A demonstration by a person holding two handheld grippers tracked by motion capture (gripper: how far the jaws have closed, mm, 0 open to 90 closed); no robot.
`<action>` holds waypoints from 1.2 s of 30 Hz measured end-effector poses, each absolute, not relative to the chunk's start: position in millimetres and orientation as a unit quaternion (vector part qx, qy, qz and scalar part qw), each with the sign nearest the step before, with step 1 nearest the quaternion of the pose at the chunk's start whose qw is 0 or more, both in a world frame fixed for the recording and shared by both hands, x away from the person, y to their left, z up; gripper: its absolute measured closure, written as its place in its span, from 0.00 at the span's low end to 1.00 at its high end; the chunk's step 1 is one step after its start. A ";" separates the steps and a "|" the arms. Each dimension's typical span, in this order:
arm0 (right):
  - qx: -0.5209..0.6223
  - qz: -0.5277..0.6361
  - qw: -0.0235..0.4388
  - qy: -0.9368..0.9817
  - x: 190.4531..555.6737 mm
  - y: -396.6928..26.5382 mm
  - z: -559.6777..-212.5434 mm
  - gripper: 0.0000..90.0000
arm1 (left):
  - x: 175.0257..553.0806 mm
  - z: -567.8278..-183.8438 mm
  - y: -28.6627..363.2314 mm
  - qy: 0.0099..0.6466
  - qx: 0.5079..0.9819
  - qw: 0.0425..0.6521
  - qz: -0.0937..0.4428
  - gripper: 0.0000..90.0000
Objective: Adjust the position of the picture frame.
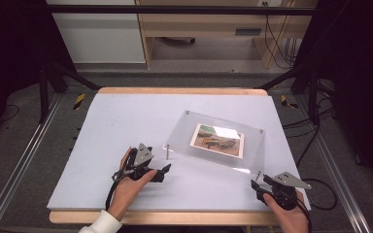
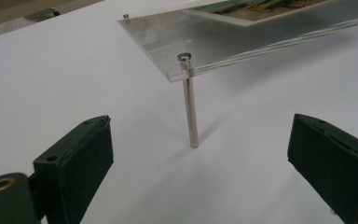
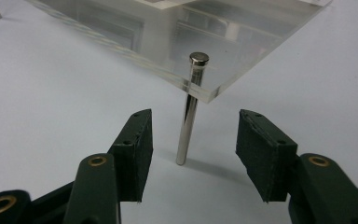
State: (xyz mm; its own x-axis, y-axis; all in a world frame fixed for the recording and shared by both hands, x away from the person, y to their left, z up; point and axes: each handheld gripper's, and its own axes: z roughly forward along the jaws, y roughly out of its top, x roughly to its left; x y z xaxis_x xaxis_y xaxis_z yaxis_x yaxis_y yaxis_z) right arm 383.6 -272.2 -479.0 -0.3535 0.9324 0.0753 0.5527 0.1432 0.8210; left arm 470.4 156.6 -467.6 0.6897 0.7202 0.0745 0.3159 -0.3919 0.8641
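Now at the near corners of the clear acrylic photo frame (image 1: pixel 216 141), both grippers low over the white table (image 1: pixel 126 121).

Right gripper (image 3: pixel 195 140): jaws spread, nothing pinched, the near-right steel leg (image 3: pixel 188 121) standing just ahead at 12 o'clock between the pads, untouched. Left gripper (image 2: pixel 198 163): jaws spread wide, nothing held, the near-left steel leg (image 2: pixel 190 112) dead ahead at 12 o'clock, a little beyond the pads.

Frame sits tilted, raised on its thin pins, at 2 o'clock from the left gripper (image 1: pixel 148 167) and 10 o'clock from the right gripper (image 1: pixel 267 187) in the high view; a photo (image 1: pixel 217 140) sandwiched in the middle.

Likely step: taking hold of the two front legs. Advance straight, keep each pin centred, close low on the shaft and not on the acrylic edge. Squeeze both sides together, gently; a lopsided push would probably skid the frame or tip it.
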 end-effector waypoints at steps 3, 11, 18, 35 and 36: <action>0.524 0.409 0.229 0.711 386.3 -272.3 -479.8 0.50 | 470.8 -467.7 156.0 0.325 0.802 0.447 0.225 0.07; 0.526 0.433 0.213 0.700 397.5 -276.6 -482.7 0.66 | 472.3 -467.1 154.5 0.338 0.794 0.454 0.222 0.14; 0.519 0.436 0.208 0.706 402.4 -273.6 -484.2 0.81 | 471.7 -467.3 150.7 0.338 0.794 0.454 0.222 0.17; 0.521 0.458 0.174 0.699 410.8 -273.5 -484.4 0.93 | 479.2 -472.7 147.5 0.367 0.786 0.456 0.198 0.35; 0.522 0.459 0.173 0.698 410.8 -273.7 -484.3 0.93 | 480.7 -473.3 147.2 0.367 0.786 0.458 0.197 0.37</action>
